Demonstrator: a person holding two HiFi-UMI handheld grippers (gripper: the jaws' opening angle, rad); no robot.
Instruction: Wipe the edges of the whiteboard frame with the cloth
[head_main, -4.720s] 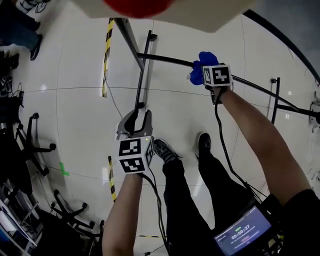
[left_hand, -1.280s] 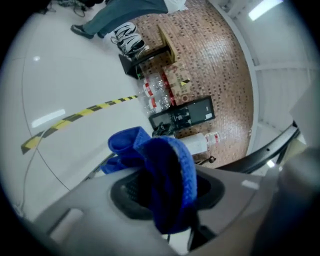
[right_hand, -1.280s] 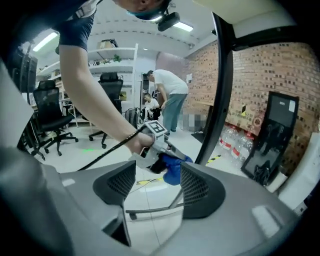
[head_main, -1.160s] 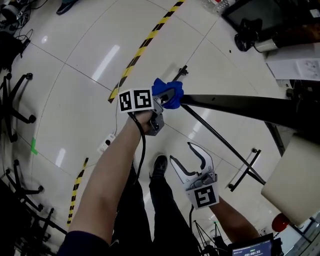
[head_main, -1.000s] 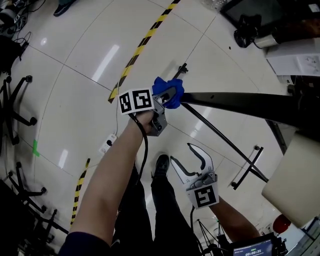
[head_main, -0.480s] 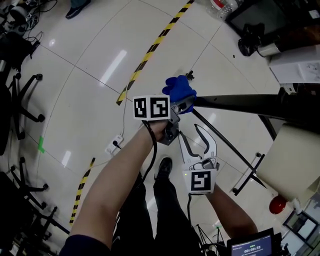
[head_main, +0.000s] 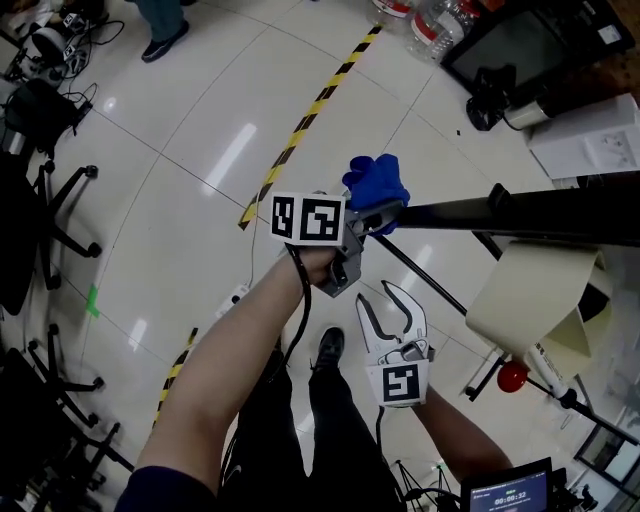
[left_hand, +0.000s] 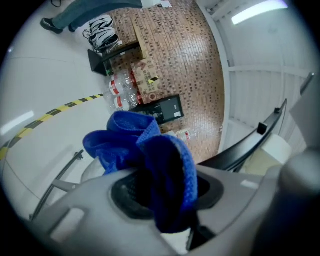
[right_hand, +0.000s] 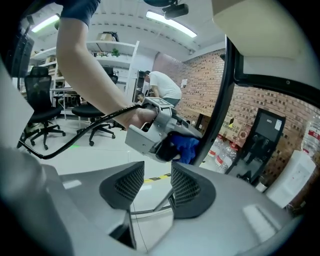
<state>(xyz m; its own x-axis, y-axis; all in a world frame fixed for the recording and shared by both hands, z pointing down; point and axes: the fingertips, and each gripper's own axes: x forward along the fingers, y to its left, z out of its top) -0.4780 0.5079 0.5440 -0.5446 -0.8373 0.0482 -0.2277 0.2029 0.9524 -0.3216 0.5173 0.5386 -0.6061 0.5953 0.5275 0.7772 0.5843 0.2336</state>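
A blue cloth (head_main: 377, 184) is bunched in my left gripper (head_main: 372, 214), whose jaws are shut on it. The cloth sits against the near end of the black whiteboard frame edge (head_main: 520, 210). In the left gripper view the cloth (left_hand: 145, 150) fills the space between the jaws, with the frame edge (left_hand: 250, 145) just behind. My right gripper (head_main: 383, 297) hangs below and slightly right of the left one; its jaws are closing with nothing between them. The right gripper view shows its own jaws (right_hand: 157, 181) apart, and past them the cloth (right_hand: 184, 146) beside the frame edge (right_hand: 220, 100).
Yellow-black floor tape (head_main: 310, 115) runs off behind the grippers. Office chairs (head_main: 60, 200) stand at the left. Water bottles (head_main: 440, 25) and a dark monitor (head_main: 520, 45) sit at the top right. A cream sheet (head_main: 530, 295) hangs under the frame, above the stand's leg (head_main: 440, 290).
My right gripper has risen closer to the left one and its jaws have narrowed. The left gripper stays shut on the cloth at the frame's end while the view has drifted.
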